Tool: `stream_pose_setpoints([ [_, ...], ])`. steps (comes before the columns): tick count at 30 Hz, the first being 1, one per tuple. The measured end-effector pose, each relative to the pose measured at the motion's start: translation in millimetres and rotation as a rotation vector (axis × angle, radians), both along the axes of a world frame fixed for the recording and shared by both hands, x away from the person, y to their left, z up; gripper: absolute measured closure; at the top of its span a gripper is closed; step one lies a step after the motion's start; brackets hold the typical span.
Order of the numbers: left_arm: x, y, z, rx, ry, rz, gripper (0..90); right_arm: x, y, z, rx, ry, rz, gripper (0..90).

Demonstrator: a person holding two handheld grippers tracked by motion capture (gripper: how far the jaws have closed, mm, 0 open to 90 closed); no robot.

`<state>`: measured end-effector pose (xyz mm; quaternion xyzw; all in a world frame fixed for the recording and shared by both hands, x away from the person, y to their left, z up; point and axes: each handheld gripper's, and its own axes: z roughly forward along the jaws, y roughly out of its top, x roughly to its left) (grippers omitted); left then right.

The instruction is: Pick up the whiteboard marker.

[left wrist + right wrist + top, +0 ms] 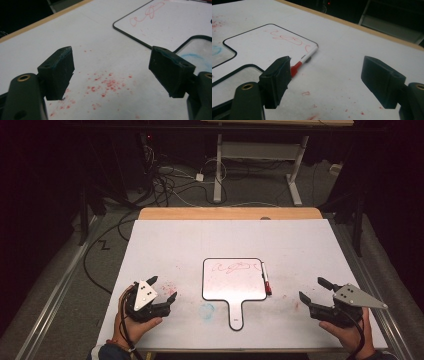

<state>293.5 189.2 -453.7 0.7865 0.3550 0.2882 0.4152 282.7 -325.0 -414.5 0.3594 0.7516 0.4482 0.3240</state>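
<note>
Hovering low, both tools gape wide and grip nothing.
Whiteboard [234, 279] lies flat mid-tabletop [165, 245] between left tool [163, 289] and right tool [311, 289]; red marker [266, 279] hugs its right edge.

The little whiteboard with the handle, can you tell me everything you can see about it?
The whiteboard is a small white paddle with a thin black rim, rounded corners and a short handle pointing toward the person. It looks smooth and glossy. It lies flat in the middle of the table. A red scribble runs across its top part. A red-capped marker lies along its right edge, close against it. Neither hand-held gripper touches it.
</note>
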Motion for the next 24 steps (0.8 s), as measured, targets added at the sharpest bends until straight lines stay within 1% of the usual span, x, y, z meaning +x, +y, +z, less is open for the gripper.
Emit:
stream_pose_setpoints([
  [2,2.6,-3.2,-1.9,-0.004,0.018,-0.016,19.4,-0.2,0.0,-0.7,0.005,-0.004,0.005,25.8],
  [3,3.6,-4.9,-2.3,-0.007,0.02,-0.018,19.4,1.0,0.5,-2.3,0.02,-0.002,-0.001,25.9],
  [4,4.4,-5.7,-2.3,-0.011,0.026,-0.028,19.4,1.7,1.0,-3.6,0.022,-0.001,-0.002,26.2],
  [7,5.4,-7.4,-3.5,0.0,0.031,-0.032,19.3,3.3,2.3,-7.9,0.021,0.011,-0.012,26.5],
  [8,6.0,-7.4,-4.1,0.01,0.035,-0.026,19.3,3.9,2.6,-8.4,0.017,0.015,-0.015,26.5],
  [9,6.0,-7.4,-4.1,0.01,0.035,-0.026,19.3,4.6,2.8,-9.0,0.014,0.022,-0.021,26.5],
  [10,6.3,-6.9,-4.1,0.0,0.039,-0.03,19.3,4.9,2.5,-9.5,0.023,0.031,-0.018,26.5],
  [11,6.5,-6.6,-3.9,0.0,0.041,-0.029,19.3,4.9,2.5,-9.5,0.023,0.031,-0.018,26.5],
  [12,6.4,-6.5,-3.7,0.002,0.038,-0.028,19.4,5.4,2.4,-10.0,0.021,0.04,-0.023,26.5],
  [13,6.2,-6.6,-3.6,0.005,0.04,-0.031,19.3,6.5,2.2,-10.9,0.024,0.064,-0.011,26.5],
  [15,6.0,-6.9,-3.7,0.011,0.041,-0.031,19.5,8.4,2.9,-11.4,0.028,0.091,-0.004,26.5],
  [16,5.8,-7.1,-3.7,0.015,0.042,-0.034,19.8,9.3,3.5,-11.6,0.029,0.102,0.003,27.2],
  [17,5.5,-7.4,-3.6,0.016,0.043,-0.039,19.8,9.3,3.5,-11.6,0.029,0.102,0.003,27.2],
  [18,5.3,-8.2,-3.7,0.019,0.043,-0.039,19.8,11.6,5.3,-11.4,0.043,0.13,0.005,27.6],
  [19,5.1,-9.0,-3.8,0.024,0.045,-0.039,19.8,13.1,6.4,-11.4,0.052,0.144,0.014,27.6],
  [20,4.6,-9.8,-4.0,0.028,0.042,-0.046,19.8,14.8,8.8,-11.4,0.052,0.159,0.015,27.7],
  [22,4.4,-11.3,-4.5,0.036,0.044,-0.053,19.8,18.3,13.3,-11.1,0.041,0.175,0.022,28.8],
  [23,4.9,-11.7,-4.9,0.041,0.046,-0.056,19.8,18.3,13.3,-11.1,0.041,0.175,0.022,28.8],
  [24,5.3,-12.1,-5.3,0.043,0.047,-0.061,19.8,24.5,18.8,-11.8,0.027,0.206,0.02,29.7],
])
